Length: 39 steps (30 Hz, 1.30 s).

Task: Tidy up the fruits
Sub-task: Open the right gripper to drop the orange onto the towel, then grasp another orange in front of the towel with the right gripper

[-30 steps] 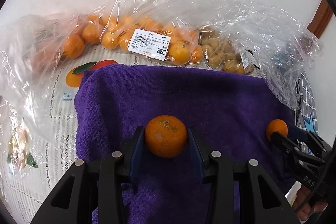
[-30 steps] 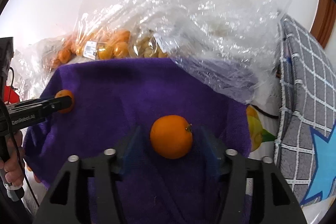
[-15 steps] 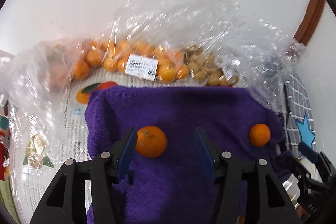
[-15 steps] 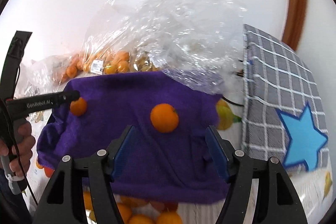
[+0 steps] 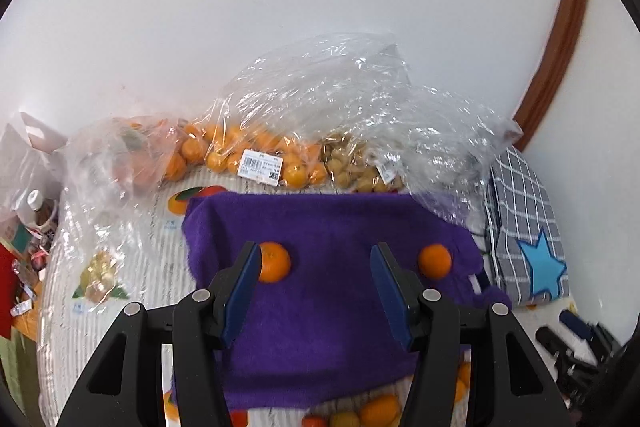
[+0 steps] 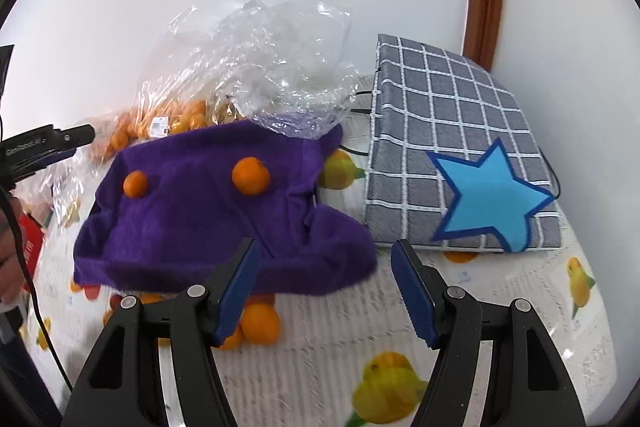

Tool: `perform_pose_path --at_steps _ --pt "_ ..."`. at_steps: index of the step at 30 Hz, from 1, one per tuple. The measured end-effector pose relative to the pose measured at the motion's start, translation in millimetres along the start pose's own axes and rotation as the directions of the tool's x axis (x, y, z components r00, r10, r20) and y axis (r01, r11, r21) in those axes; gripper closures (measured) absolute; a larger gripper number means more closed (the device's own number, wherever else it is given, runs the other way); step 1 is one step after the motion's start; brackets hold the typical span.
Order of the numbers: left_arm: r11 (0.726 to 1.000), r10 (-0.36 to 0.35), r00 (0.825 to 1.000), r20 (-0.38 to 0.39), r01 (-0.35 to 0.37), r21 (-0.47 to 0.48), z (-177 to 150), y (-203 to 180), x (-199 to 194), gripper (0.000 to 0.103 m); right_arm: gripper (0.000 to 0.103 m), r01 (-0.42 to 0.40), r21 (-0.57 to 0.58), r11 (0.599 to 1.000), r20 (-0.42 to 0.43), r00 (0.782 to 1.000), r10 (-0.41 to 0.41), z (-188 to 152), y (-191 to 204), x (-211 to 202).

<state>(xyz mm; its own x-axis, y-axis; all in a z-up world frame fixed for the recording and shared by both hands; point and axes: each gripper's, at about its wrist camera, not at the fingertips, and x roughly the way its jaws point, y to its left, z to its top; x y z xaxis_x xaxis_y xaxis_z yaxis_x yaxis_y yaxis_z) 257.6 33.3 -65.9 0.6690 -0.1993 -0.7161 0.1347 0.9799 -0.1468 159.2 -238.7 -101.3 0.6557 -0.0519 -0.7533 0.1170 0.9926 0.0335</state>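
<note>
- The left gripper (image 5: 316, 291) fills the bottom of its own view, jaws spread wide with nothing between them, only purple cloth showing in the gap.
- A purple towel (image 5: 332, 227) lies across the middle of that view on a fruit-print tablecloth (image 5: 104, 311).
- Two oranges rest on the towel: the left orange (image 5: 274, 262) sits just behind the gripper's left finger, the right orange (image 5: 435, 261) near the towel's right edge, well apart from the first.
- The right gripper (image 6: 326, 291) sits low in its own view, jaws also wide and empty, hanging over the towel's near edge and the tablecloth.
- More loose oranges (image 6: 258, 325) lie on the tablecloth at the towel's near edge, lower left of that view.
- Behind the towel, clear plastic bags (image 5: 320, 115) hold more oranges and some pale brown fruit against the white wall.
- A grey checked cushion with a blue star (image 6: 460, 155) lies to the right of the towel.
</note>
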Motion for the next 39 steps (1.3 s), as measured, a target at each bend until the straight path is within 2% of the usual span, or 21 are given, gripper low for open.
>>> perform_pose_path --at_steps 5,9,13,17,22,24,26,33,39 --pt "0.999 0.033 0.999 -0.021 -0.033 0.012 -25 6 -16 0.049 0.035 -0.048 0.005 0.999 -0.012 0.999 0.048 -15 -5 0" --pt "0.998 0.048 0.999 -0.017 -0.049 -0.036 -51 21 -36 0.049 0.036 -0.069 -0.021 0.997 -0.044 0.997 0.068 -31 0 8" --pt "0.993 0.088 0.996 -0.009 -0.088 -0.073 -78 36 -51 0.049 0.036 -0.080 -0.067 0.995 -0.037 0.996 0.078 -43 8 9" --pt "0.988 0.104 0.995 0.006 -0.103 -0.116 -109 47 -61 0.049 0.036 -0.124 -0.116 0.985 -0.021 0.992 0.122 -55 14 6" --pt "0.985 0.114 0.994 0.005 -0.112 -0.133 -138 51 -67 0.048 0.045 -0.173 -0.161 0.972 -0.027 0.985 0.171 -67 25 16" --pt "0.985 0.107 0.994 -0.002 -0.106 -0.133 -147 52 -67 0.048 0.057 -0.173 -0.162 0.972 -0.044 0.985 0.168 -69 27 26" --pt "0.986 0.112 0.994 -0.001 -0.111 -0.126 -153 52 -67 0.048 0.062 -0.181 -0.158 0.971 -0.061 0.983 0.173 -72 27 35" --pt "0.985 0.109 0.994 0.025 -0.105 -0.135 -169 55 -70 0.047 0.063 -0.189 -0.177 0.966 -0.072 0.981 0.179 -74 32 46" --pt "0.985 0.094 0.996 0.004 -0.093 -0.144 -179 61 -64 0.047 0.063 -0.215 -0.174 0.961 -0.089 0.975 0.202 -66 33 55"
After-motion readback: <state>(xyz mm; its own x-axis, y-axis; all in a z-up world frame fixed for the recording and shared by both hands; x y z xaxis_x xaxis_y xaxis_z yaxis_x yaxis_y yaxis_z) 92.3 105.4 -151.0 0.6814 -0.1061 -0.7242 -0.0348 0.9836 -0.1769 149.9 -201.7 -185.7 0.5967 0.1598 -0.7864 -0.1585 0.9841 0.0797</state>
